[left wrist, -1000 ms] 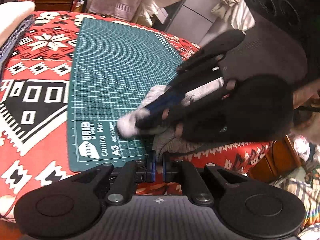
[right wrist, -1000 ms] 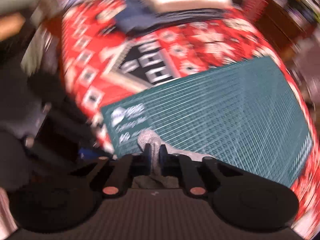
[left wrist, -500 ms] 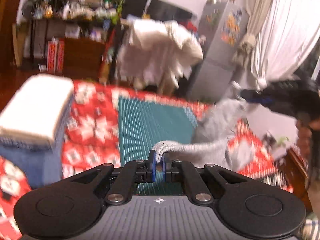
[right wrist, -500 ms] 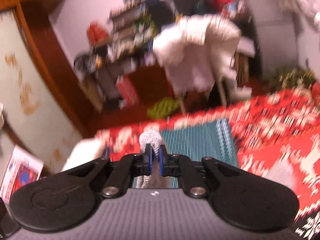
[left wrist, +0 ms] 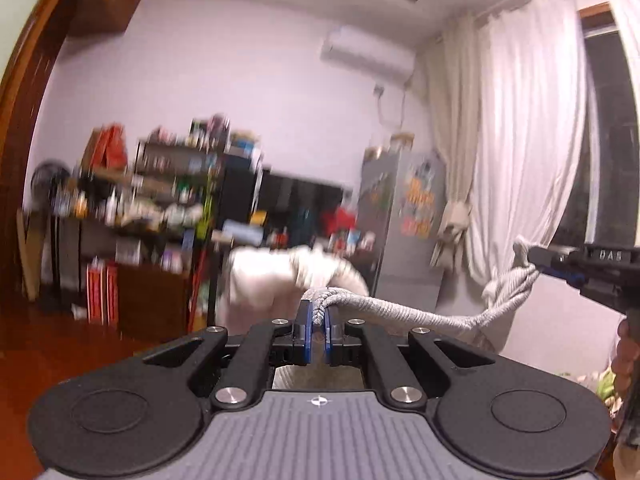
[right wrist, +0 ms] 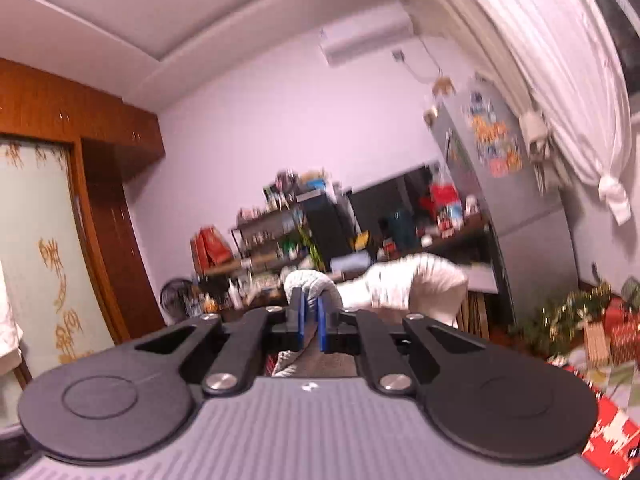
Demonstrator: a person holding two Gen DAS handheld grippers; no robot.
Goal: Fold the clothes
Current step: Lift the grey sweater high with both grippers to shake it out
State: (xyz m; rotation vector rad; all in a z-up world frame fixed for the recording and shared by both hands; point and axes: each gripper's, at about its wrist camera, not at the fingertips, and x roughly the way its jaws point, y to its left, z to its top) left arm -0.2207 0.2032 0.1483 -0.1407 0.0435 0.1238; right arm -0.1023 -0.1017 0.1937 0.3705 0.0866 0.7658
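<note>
A grey knitted garment (left wrist: 400,310) is held up in the air, stretched between both grippers. My left gripper (left wrist: 316,320) is shut on one bunched edge of it, which pokes up between the blue pads. From there the cloth runs rightward to my right gripper (left wrist: 560,268), seen at the right edge of the left wrist view, which pinches the other end. In the right wrist view the right gripper (right wrist: 311,320) is shut on a grey fold (right wrist: 310,282), and more cloth hangs below the fingers. The table is out of sight in both views.
Both cameras face the room: cluttered shelves (left wrist: 160,200), a grey fridge (left wrist: 400,232), white curtains (left wrist: 532,140) and a white garment draped over a chair (right wrist: 416,280). A hand (left wrist: 626,352) shows at the right edge. A red patterned cloth (right wrist: 608,432) lies low right.
Both grippers have lifted the grey garment off the green cutting mat and tilted upward. The table has dropped out of view and the cloth is now stretched between them.
</note>
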